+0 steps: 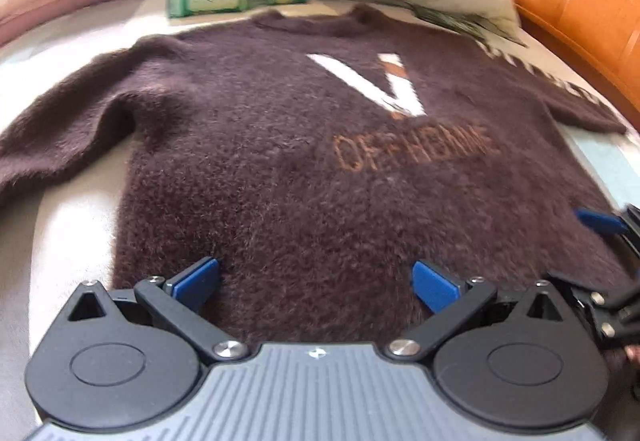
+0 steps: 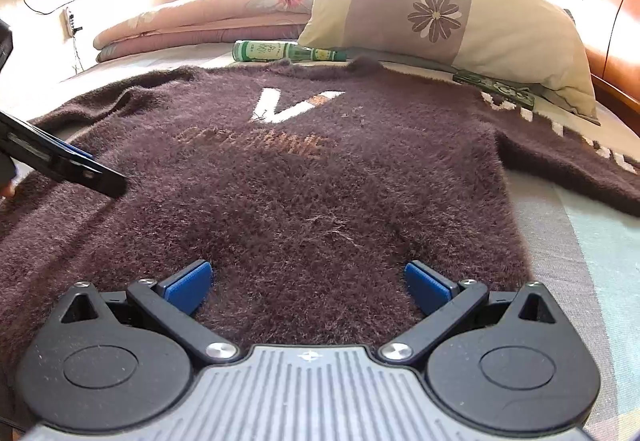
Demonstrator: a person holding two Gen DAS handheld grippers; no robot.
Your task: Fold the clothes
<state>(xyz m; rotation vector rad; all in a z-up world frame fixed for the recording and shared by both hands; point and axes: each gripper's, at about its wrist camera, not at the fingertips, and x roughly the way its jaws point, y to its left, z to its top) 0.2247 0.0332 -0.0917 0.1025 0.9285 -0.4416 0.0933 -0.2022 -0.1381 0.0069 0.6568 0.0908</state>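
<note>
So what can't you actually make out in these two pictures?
- Sweater hem: hidden below both tongs' bodies, both views.
- Orange lettering: blurred in the left view, too foreshortened in the right.
- Bottle label: too small.
- Right sleeve cuff: cut off by the frame edge, right view.

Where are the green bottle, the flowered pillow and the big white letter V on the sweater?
green bottle (image 2: 264,51): right wrist view, on its label, lying on the bed.
flowered pillow (image 2: 436,17): right wrist view, on the purple daisy print.
white letter V (image 1: 384,87): left wrist view, near where its strokes meet.
</note>
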